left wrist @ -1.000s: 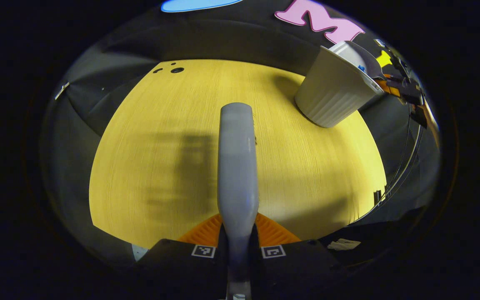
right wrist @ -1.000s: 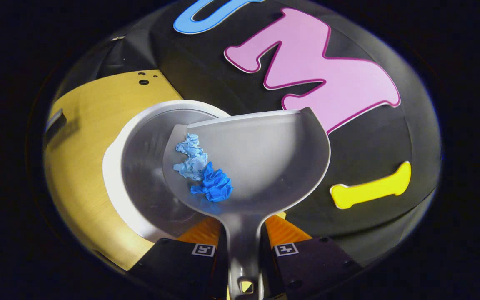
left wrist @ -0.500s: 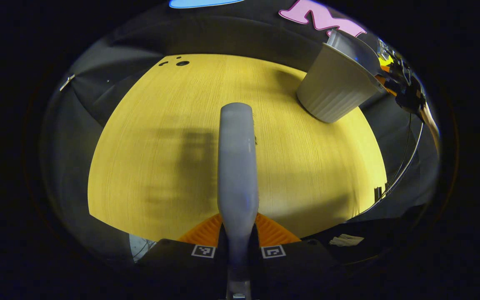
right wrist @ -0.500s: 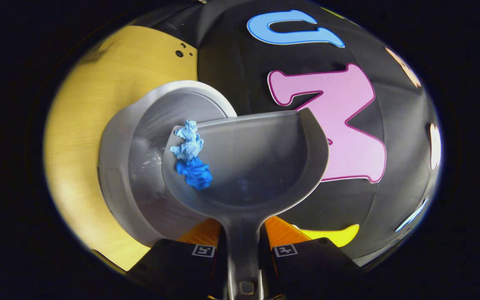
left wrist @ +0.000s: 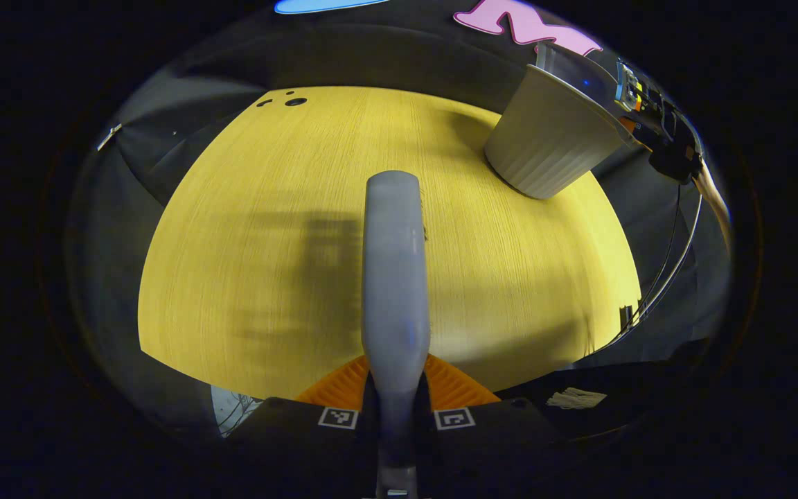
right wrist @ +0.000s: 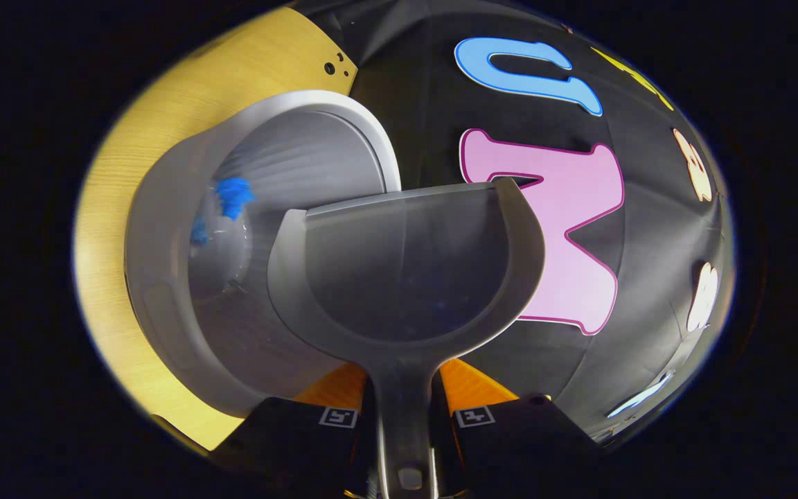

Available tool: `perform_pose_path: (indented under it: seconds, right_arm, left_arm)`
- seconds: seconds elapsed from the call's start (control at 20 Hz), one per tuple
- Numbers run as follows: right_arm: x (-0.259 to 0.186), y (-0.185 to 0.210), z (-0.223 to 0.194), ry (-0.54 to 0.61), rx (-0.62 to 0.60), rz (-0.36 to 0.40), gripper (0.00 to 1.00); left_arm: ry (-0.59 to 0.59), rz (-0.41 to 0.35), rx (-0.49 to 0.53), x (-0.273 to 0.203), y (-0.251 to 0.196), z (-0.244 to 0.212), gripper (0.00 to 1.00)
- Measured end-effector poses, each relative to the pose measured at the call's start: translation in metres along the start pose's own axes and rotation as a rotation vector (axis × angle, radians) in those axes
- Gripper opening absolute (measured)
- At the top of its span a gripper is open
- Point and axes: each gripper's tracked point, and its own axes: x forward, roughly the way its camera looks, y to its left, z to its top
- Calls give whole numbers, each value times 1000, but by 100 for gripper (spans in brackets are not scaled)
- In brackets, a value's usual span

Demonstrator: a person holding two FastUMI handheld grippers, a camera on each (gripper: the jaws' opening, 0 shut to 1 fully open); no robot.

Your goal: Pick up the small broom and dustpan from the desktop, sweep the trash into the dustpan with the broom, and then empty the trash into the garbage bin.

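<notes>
Gripping the grey plastic handle of the dustpan [right wrist: 402,277], the right tongs [right wrist: 404,395] are clamped on it from both sides, and the pan stands out ahead of them, tipped over the open mouth of the pale grey ribbed plastic garbage bin [right wrist: 163,277]. I judge it is held this way so that the trash slides off toward the bin, which lies ahead and to the left of these tongs. The pan's hollow looks bare and smooth, with a raised rim around the back. The crumpled blue paper trash [right wrist: 234,196] is inside the bin, against its inner wall, a little blurred; a second, smaller blue scrap lies just below it.

The left tongs [left wrist: 395,388] are closed on the long grey plastic handle of the small broom [left wrist: 394,270], which points straight forward from them over the yellow wooden worktop [left wrist: 246,208]. The bristles I cannot see well. It seems the broom is only kept aside, well apart from the bin, so it does not disturb the emptying. From these tongs the bin stands far ahead to the right, upright on the worktop, with the dustpan at its rim.

The emptying step appears nearly finished.
</notes>
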Motion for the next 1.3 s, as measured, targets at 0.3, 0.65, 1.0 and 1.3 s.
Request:
perform_pose_path:
  seconds: [0.3,0.65,1.0,1.3]
  right_arm:
    - [1,6,-21,75,309,101,36]
    - [-2,4,-23,113,839,244,36]
    - [-16,-20,-15,111,1331,342,36]
    - [-71,-33,16,98,1561,370,36]
  left_arm:
    - [-30,28,-9,-4,-6,4,26]
    - [-101,78,-69,-15,-15,22,26]
    - [-176,82,-119,-28,-9,35,26]
    - [-195,34,-86,-32,12,42,25]
